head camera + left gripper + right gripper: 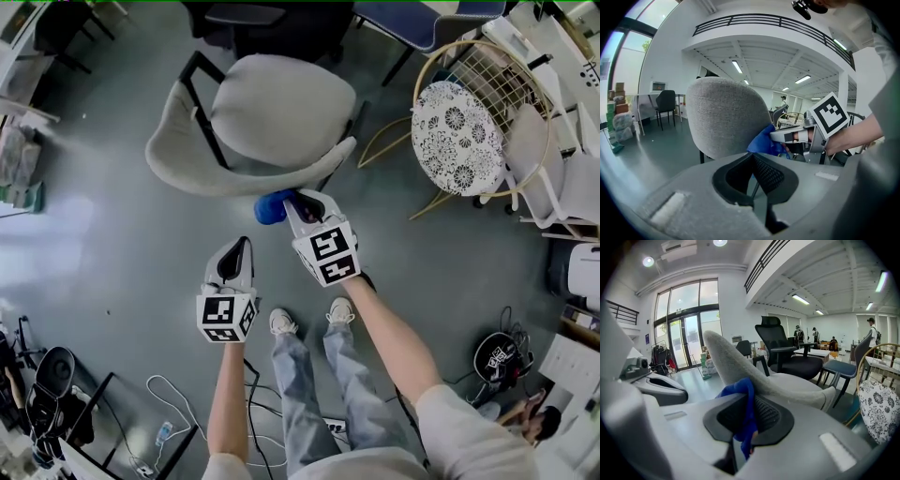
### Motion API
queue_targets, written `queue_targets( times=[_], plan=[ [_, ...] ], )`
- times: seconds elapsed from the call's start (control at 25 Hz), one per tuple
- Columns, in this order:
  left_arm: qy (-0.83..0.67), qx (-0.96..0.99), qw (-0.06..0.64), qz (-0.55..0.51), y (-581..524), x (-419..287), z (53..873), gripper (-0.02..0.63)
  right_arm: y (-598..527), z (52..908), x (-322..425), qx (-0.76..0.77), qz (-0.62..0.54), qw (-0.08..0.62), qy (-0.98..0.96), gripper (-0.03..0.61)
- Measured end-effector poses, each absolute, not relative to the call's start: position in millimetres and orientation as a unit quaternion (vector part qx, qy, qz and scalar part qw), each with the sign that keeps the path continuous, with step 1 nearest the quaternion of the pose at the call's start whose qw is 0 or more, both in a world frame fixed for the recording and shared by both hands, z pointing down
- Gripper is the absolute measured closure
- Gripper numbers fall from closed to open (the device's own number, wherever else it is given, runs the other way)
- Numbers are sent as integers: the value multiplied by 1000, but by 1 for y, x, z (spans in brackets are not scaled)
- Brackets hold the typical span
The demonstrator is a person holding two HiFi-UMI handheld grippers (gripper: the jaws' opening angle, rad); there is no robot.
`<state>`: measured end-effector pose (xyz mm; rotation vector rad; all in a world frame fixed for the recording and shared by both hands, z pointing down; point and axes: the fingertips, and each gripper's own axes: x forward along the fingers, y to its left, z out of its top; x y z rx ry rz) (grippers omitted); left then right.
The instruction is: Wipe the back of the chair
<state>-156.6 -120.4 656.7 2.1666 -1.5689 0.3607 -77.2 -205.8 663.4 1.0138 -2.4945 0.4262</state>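
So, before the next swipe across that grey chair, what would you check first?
1. Blue cloth clamped in the right tool: ok.
2. Cloth touching the chair back: ok, it looks pressed against it.
3. Left tool out of the wiping path: ok, shut, empty, held short of the chair.
4. Chair steady under pressure: cannot tell, nothing braces it.
5. Patterned-cushion chair clear of the arm's swing: ok, it stands apart.
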Motion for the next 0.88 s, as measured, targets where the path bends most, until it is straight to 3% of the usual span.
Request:
queue_targets(
  times=[0.88],
  plan=[
    [-537,800,227,141,-164,-95,668,611,-278,699,47,432,162,241,-854,543]
  ],
)
